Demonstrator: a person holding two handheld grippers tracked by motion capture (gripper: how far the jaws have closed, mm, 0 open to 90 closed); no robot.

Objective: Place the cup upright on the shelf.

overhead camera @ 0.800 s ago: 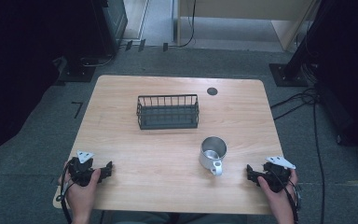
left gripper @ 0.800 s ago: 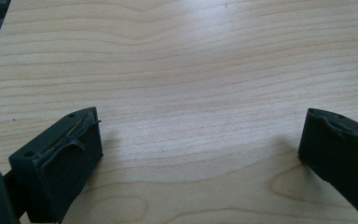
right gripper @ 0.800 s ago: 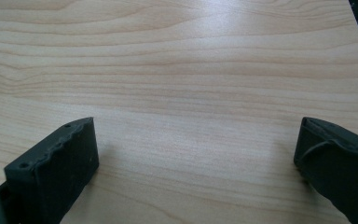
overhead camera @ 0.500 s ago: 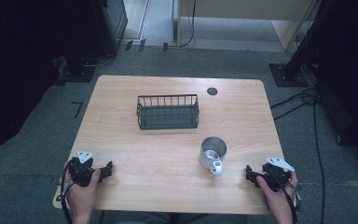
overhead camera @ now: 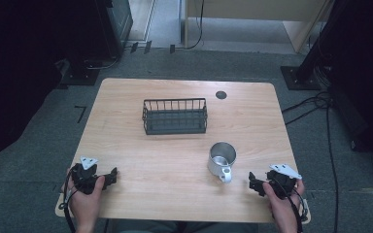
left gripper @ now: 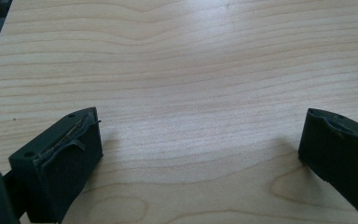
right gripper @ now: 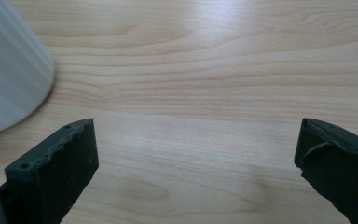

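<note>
table: big wood top, light color. Both claws sit low on its near edge, one at each bottom corner. Bare wood under & ahead of each claw in both gripper views.
basket: dark wire rack, long shape, upright. Far ahead of both claws, abt midway betw. them, closer to the far side of the table. Well apart from each claw. Nothing seen inside.
mug: shiny metal cup, standing up, open top. Handle points twd the near edge. Near the right claw, on its inner side & a bit ahead, not touching it. In the right gripper view it is a pale round wall just past the left jaw tip, w/ a gap of wood betw. Well apart from the left claw.
left claw: in the person's left hand, jaws point in twd the table middle. Jaws wide apart, released, only wood betw. them. Seen close in the left gripper view.
right claw: in the person's right hand, jaws point in twd the mug. Jaws spread wide, released, nothing betw. them. Seen close in the right gripper view.
black dot: small round mark on the table, far ahead of the right claw, past the basket's right end.
</note>
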